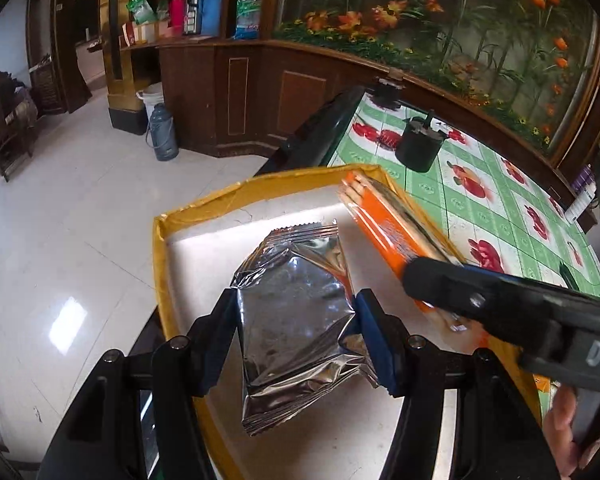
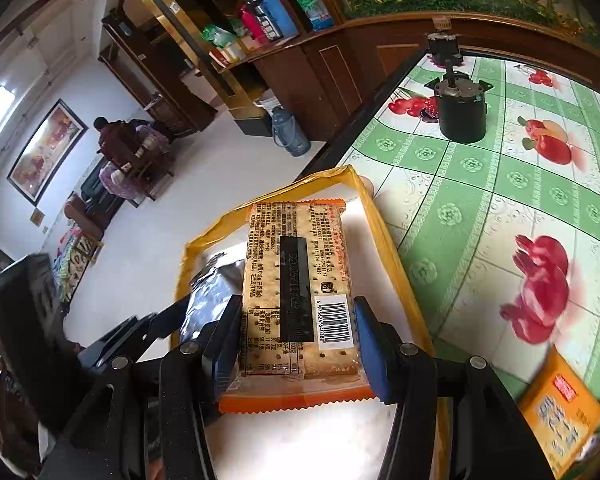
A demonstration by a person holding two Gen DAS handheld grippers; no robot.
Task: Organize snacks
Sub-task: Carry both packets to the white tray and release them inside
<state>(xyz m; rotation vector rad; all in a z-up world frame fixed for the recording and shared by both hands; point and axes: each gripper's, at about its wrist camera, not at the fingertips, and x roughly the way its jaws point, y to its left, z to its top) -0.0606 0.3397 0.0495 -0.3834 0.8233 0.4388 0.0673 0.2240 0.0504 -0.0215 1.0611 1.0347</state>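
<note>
Hanging over the yellow-rimmed tray (image 1: 204,200) at the table's edge, both grippers carry a snack each. The left gripper (image 1: 296,328) pinches a silver foil packet (image 1: 292,312) between its 2 blue pads (image 1: 374,344), holding it above the tray's white floor. The right gripper (image 2: 296,344) clamps an orange cracker pack (image 2: 292,276), barcode side up, also above the tray; in the left wrist view that pack (image 1: 384,224) appears edge-on beside the foil packet. Another orange snack pack (image 2: 564,404) lies on the green fruit-print tablecloth (image 2: 480,216), and a small black motor (image 2: 460,112) stands farther back.
</note>
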